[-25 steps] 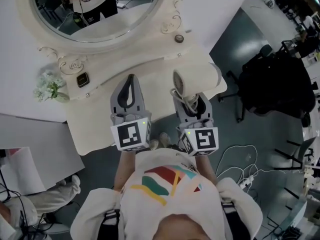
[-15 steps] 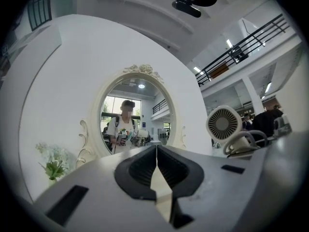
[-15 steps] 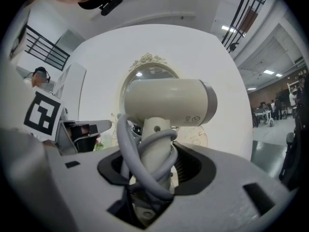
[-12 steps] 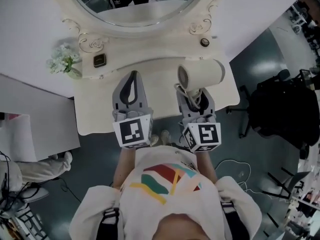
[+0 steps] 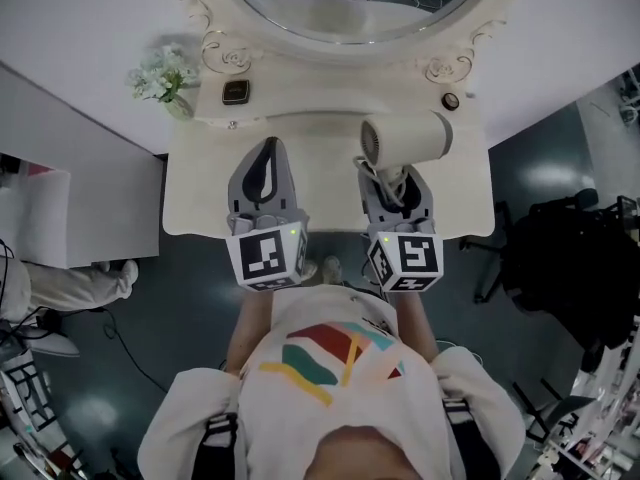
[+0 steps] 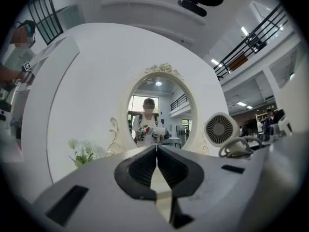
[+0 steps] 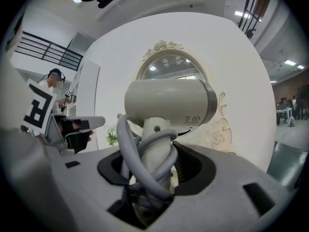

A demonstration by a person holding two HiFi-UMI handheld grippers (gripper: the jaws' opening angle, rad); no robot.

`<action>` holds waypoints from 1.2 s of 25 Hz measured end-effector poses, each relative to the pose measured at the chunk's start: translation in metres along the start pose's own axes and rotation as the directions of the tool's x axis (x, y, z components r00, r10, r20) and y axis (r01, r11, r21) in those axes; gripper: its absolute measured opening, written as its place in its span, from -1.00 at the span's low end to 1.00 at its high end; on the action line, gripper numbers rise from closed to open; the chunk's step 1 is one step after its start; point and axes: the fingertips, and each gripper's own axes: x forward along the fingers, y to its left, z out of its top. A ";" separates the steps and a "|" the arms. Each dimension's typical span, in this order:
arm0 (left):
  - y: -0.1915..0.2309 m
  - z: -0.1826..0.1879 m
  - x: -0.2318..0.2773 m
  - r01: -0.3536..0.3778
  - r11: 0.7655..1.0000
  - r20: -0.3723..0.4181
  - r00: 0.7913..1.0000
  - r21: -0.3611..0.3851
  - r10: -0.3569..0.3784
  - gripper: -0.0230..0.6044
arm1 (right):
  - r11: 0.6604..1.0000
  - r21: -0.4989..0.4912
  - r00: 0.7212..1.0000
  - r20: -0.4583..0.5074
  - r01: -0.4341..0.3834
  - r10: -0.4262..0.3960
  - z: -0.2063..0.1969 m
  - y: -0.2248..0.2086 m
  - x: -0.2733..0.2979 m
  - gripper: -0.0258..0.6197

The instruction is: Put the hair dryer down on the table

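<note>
A cream hair dryer (image 5: 405, 138) with a grey cord wrapped round its handle is held over the right half of the cream dressing table (image 5: 200, 193). My right gripper (image 5: 395, 173) is shut on the dryer's handle (image 7: 154, 144), barrel level and its intake grille facing left. In the right gripper view the barrel (image 7: 169, 100) fills the middle, in front of the oval mirror. My left gripper (image 5: 264, 168) hovers over the table's left half, jaws shut with nothing between them. The left gripper view shows the closed jaws (image 6: 156, 151) and the dryer's grille (image 6: 220, 128) at right.
An ornate oval mirror (image 5: 350, 8) stands at the table's back. White flowers in a small vase (image 5: 160, 76), a small dark square item (image 5: 236, 92) and a small round object (image 5: 451, 100) sit on the rear shelf. A dark chair (image 5: 575, 258) stands on the floor at right.
Both grippers have moved forward over the table toward the mirror, the right one carrying the hair dryer. The view has swung so the table sits more squarely ahead.
</note>
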 end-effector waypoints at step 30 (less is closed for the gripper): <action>0.054 -0.037 -0.022 -0.106 0.994 -0.125 0.986 0.037 0.110 -0.90 | 0.997 -0.010 0.927 -0.367 -0.078 0.069 -0.128 0.029 0.074 -0.29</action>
